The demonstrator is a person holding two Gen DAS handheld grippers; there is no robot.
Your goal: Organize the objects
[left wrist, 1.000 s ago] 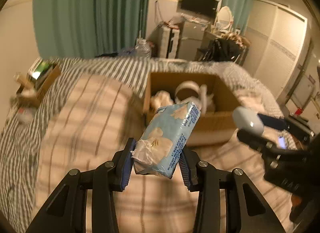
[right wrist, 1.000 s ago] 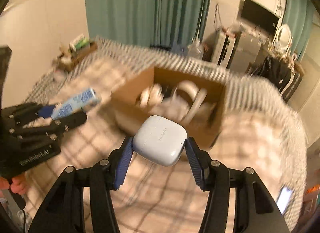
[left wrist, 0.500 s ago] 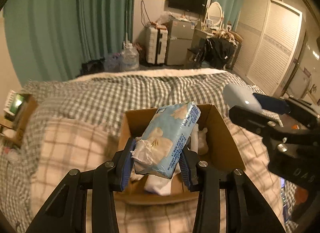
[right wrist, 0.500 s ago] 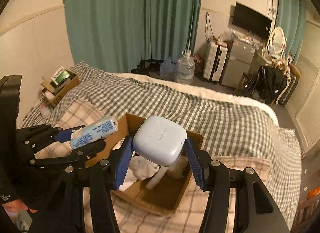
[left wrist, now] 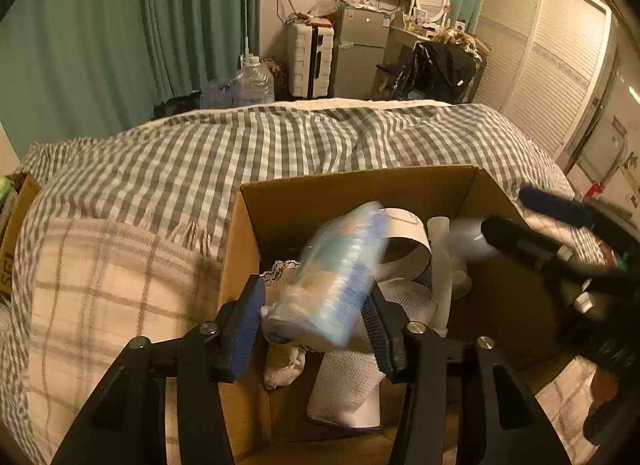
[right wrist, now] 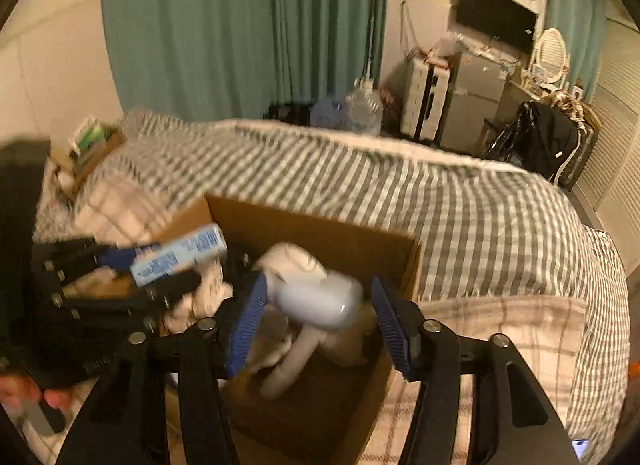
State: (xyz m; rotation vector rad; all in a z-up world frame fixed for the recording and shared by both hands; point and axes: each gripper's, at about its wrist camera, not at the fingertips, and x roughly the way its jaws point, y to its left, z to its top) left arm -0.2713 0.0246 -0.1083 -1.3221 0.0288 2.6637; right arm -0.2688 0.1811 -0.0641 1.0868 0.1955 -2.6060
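1. Hovering over the open cardboard box (left wrist: pixel 432 185), the left tool (left wrist: pixel 316 319) is spreading its jaws right now, and the blue tissue pack (left wrist: pixel 332 277) sits blurred between the blue pads, with a gap showing on each side of it.
2. Over on the right tool (right wrist: pixel 318 315), the jaws are parting too; the white earbud case (right wrist: pixel 320 297) is smeared with motion between them, clear of both pads, directly above the box interior.
3. Under the left tool, inside the box, lie a white mesh cloth (left wrist: pixel 348 381) and a bit of lace fabric (left wrist: pixel 280 269); ahead of its fingertips, a white curved band (left wrist: pixel 408 237).
4. Beneath the right tool, a white rounded object with a stalk (right wrist: pixel 296 349) lies in the box; what it is, I cannot tell.
5. The box rests on a bed, with a beige plaid blanket (left wrist: pixel 104 289) to the left of the left tool and a grey checked duvet (left wrist: pixel 248 149) beyond the box.
6. A bare hand (right wrist: pixel 24 393) grips the left tool's handle, seen at the right camera's lower left.
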